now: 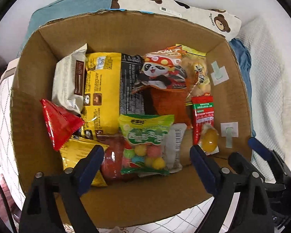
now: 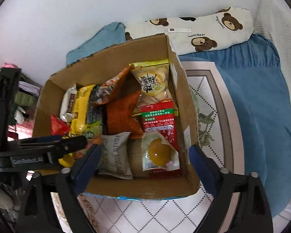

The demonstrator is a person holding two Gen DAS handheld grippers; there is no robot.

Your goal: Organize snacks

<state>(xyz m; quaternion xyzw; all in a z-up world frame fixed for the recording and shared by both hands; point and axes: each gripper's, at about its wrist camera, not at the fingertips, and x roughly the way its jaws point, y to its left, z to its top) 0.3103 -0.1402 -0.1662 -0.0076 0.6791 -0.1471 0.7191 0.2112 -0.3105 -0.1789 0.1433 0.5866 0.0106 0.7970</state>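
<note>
Both grippers, left [image 1: 147,161] & right [image 2: 145,159], hung wide & empty over the cardboard box [image 1: 126,31]; snacks [image 1: 106,89] lay packed inside, candy bag [image 1: 145,143] near front wall, prob. already sorted.

Bed [image 2: 209,116], cardboard box [image 2: 114,62], bear pillow [image 2: 207,33]

A plain white wall [image 2: 67,19] is seen behind the scene. A bear-print pillow [image 2: 203,33] is laid against it, beside blue bedding [image 2: 252,97]. A white quilted cover [image 2: 145,213] with dotted diamond lines is spread below. Cluttered shelves [image 2: 23,101] are glimpsed at the left edge.
</note>
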